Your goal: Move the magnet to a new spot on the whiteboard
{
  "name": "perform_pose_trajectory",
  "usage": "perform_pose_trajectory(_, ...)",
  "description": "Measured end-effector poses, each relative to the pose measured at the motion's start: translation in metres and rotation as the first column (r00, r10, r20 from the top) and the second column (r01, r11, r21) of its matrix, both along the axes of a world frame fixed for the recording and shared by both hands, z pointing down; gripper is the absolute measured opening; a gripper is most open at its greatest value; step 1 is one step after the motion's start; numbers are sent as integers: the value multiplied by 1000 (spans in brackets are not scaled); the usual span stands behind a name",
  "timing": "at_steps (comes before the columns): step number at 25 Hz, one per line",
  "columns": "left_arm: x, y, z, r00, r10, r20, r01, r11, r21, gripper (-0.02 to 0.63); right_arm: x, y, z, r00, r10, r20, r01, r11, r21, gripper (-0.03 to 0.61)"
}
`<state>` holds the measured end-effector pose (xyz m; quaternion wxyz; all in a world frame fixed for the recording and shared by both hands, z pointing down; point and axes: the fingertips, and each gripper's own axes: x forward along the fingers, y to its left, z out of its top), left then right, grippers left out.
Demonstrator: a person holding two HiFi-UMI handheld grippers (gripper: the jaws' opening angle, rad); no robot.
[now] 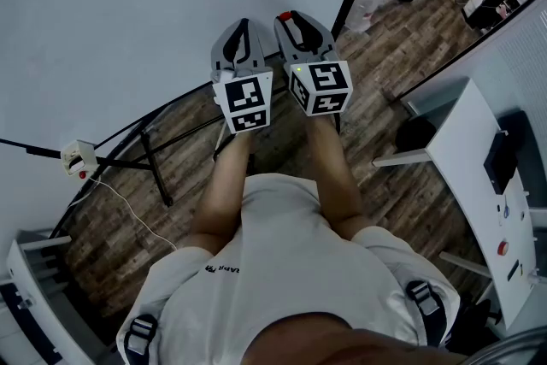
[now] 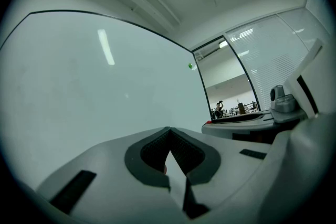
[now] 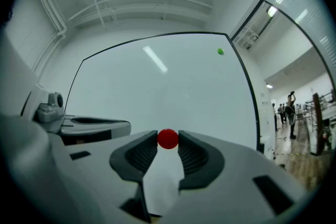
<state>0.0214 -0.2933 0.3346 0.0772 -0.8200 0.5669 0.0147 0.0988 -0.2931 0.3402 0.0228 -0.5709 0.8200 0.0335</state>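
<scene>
Right gripper view: the red magnet [image 3: 168, 138] is seen clamped between the tips of the right claw [image 3: 168, 142], w/ the whiteboard [image 3: 131, 92] straight ahead and filling the bkgd. Whether the magnet touches the board can't be told. The left claw [image 2: 169, 132] is held alongside, jaws closed tip to tip w/ nothing gripped (idle, apparently). In the head view both claws are held side by side near the board's lower edge. Since the magnet sits dead centre at the right claw's tips, probably only a push fwd onto a bare patch is needed, clear of the second small magnet [image 3: 220, 51] at upper right.
</scene>
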Motion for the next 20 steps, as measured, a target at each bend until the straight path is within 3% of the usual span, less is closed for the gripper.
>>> perform_pose_trajectory(20, -5, -7, 4, 1000, -14, 0, 14, 1000, -8, 3, -5, -11, 10, 1000, -14, -5, 14, 1000, -19, 130)
